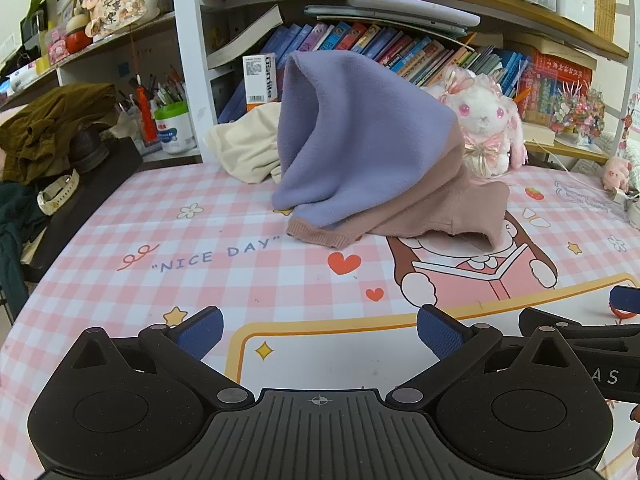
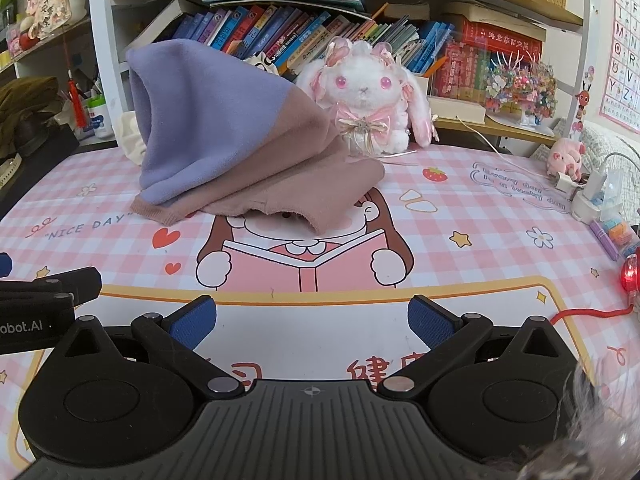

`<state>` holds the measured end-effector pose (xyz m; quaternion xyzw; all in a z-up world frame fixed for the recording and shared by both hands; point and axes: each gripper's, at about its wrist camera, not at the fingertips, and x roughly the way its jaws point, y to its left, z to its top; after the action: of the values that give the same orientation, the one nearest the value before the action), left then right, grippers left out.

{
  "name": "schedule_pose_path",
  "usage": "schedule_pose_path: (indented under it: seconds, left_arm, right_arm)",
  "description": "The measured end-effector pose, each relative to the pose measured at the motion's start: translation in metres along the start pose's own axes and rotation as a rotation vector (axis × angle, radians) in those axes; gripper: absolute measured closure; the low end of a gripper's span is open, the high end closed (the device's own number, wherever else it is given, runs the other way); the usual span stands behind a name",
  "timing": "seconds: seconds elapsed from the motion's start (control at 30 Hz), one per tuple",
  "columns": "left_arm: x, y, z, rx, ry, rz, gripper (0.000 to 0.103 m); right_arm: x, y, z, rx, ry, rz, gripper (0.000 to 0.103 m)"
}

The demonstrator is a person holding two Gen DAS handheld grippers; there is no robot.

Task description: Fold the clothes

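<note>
Left gripper (image 1: 319,332) nearest the lens: matte black plastic body, ribbed grey centre plate, two blue textured pads (image 1: 200,332), jaws spread wide, nothing between them, hovering over the near edge of the tabletop. Right gripper (image 2: 312,322) same build, also spread and empty, just beside the left one; the other tool's black arm shows at each view's side, lettering "obot.AI" readable on it in the right view.

Tabletop covered by a glossy pink-and-white check mat (image 1: 120,220), printed with hearts, stars, flowers, a cartoon girl reading a book, and "NICE DAY" (image 1: 218,255); more script near the right edge, too small to read.

Garment (image 1: 360,160): soft fleecy knit, lilac inner face, dusty-pink outer, ribbed pink hem. Stands in a slumped cone toward the far middle of the tabletop, hem and one flap lying flat on the mat.

Cream cloth (image 1: 244,148) crumpled behind it by the far edge. Fluffy white-pink plush rabbit (image 2: 364,92) with ribbon bow sits at the far edge, right of the garment. White box labelled "usmile" (image 1: 260,78) on the shelf behind. Alphabet chart (image 2: 624,40) on the right wall.
</note>
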<state>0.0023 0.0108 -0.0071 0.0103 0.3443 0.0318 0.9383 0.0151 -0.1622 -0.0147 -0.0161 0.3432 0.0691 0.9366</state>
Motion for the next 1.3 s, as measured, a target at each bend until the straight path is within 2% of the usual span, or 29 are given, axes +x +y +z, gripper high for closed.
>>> schedule_pose_path:
  seconds: [0.93, 1.3]
  left_arm:
    - [0.014, -0.002, 0.001, 0.003, 0.045, 0.017, 0.0]
    - [0.021, 0.002, -0.001, -0.011, 0.05, -0.006, 0.0]
  right_arm:
    - [0.009, -0.003, 0.001, 0.011, 0.032, -0.001, 0.0]
    - [0.019, -0.005, 0.002, 0.025, 0.045, 0.027, 0.0]
